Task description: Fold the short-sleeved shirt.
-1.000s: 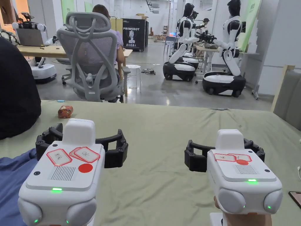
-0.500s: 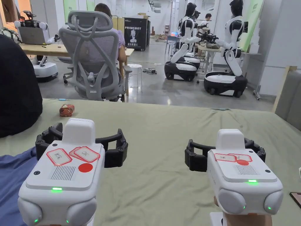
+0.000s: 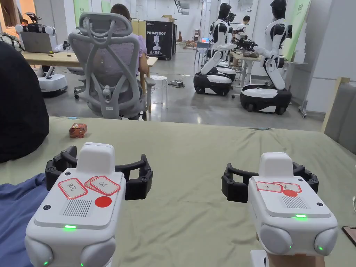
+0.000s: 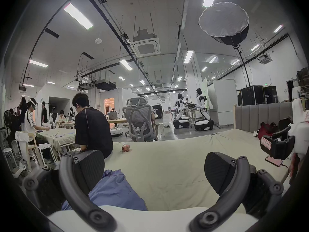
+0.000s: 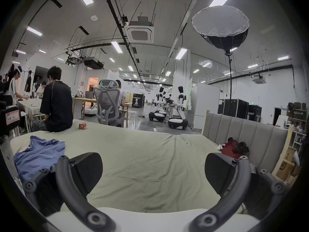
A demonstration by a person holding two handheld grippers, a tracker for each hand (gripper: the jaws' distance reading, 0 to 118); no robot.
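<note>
A crumpled blue short-sleeved shirt (image 3: 15, 208) lies on the pale green sheet (image 3: 194, 208) at the near left. My left gripper (image 3: 98, 167) hovers just right of it, jaws wide open and empty. In the left gripper view the shirt (image 4: 115, 192) lies below and between the open pads, untouched, with the left gripper (image 4: 153, 173) above it. My right gripper (image 3: 270, 174) is held over bare sheet to the right, open and empty. From the right gripper view the shirt (image 5: 38, 153) lies far left of the right gripper (image 5: 153, 172).
A person in black (image 3: 17, 104) sits on the bed's left edge. A small red object (image 3: 77, 130) lies near the far edge. A phone (image 3: 349, 233) lies at the right edge. A red bag (image 5: 234, 147) rests by the grey headboard (image 5: 242, 135). An office chair (image 3: 107, 69) stands beyond.
Both grippers sit slightly lower and to the right in the head view, and the background has shifted a little too. The jaws have stayed open and the shirt has not moved.
</note>
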